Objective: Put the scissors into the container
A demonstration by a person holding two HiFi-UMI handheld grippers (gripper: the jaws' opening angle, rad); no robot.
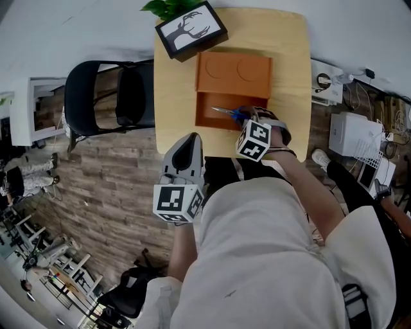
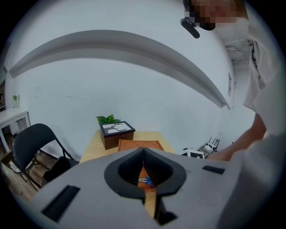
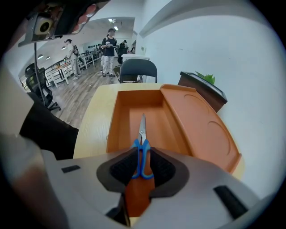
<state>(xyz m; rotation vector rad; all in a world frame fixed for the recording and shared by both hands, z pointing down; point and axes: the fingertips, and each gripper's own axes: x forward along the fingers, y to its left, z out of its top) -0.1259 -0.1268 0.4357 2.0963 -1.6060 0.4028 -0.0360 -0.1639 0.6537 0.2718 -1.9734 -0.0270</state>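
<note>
While looking along the right gripper, see both pads pinching the blue handle loops of the scissors, loops upright between them, steel blades closed and pointing away. Holds them over the sunken compartment of the orange container, blades lined up with its length; cannot tell whether the tip touches the bottom. Just right of that compartment, joined along its long side, find a flat panel in the same orange with two shallow round recesses.

Turning to the left gripper, see the pads pressed together at their tips with nothing between them. Hangs off the near edge of the light wooden table, close to the person's body and well apart from the container.

Farther out, at the table's far left corner, find a dark box with a deer picture on top, just beside the container, and green leaves behind it. Left of the table, note a black chair on the plank floor. Down the room, see people standing.
</note>
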